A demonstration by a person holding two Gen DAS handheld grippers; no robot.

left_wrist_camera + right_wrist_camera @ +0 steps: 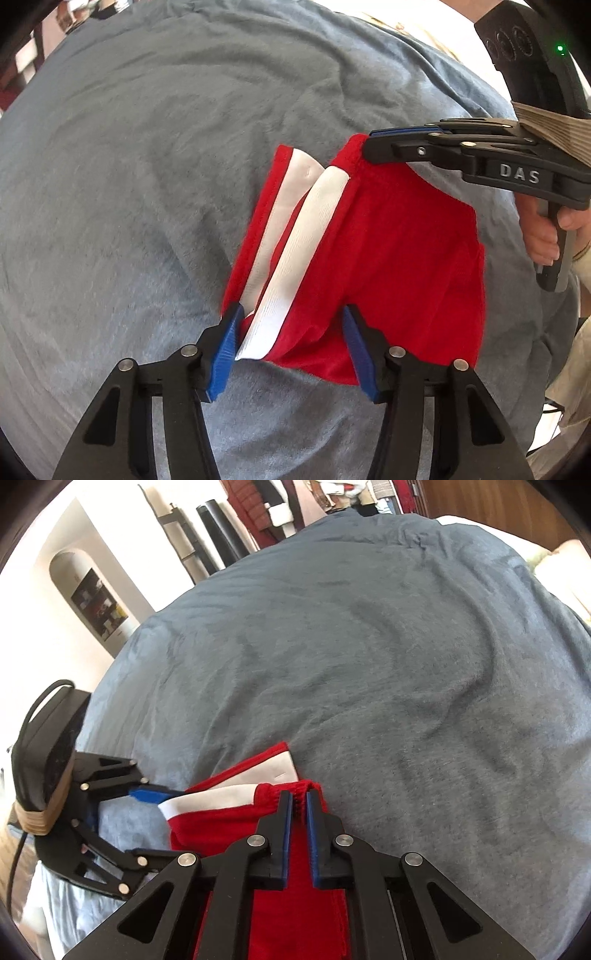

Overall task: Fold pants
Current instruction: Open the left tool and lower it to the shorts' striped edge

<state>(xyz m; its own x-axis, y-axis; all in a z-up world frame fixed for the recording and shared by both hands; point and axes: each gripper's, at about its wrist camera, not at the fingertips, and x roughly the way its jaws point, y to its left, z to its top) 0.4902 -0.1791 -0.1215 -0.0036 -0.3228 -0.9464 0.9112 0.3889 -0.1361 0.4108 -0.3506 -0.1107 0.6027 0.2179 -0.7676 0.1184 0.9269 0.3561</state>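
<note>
Small red pants [399, 251] with white side stripes [317, 229] lie folded on a blue-grey blanket [147, 147]. My left gripper [291, 314] points down at their near edge. Its blue pads stand apart, one at the cloth's left edge and one resting on the red cloth, with the striped hem between them. My right gripper [369, 142] reaches in from the right to the far corner. In the right wrist view its pads are nearly together on a bunched red seam [301, 801] of the pants [221, 827]. The left gripper's blue pad [151, 795] touches the white stripe end.
The blanket [369, 664] is rumpled and spreads wide beyond the pants. A hand [543, 236] holds the right gripper's handle. Past the bed's far edge stand a wall niche with shelves [99, 605], dark poles [218, 535] and hanging clothes [266, 509].
</note>
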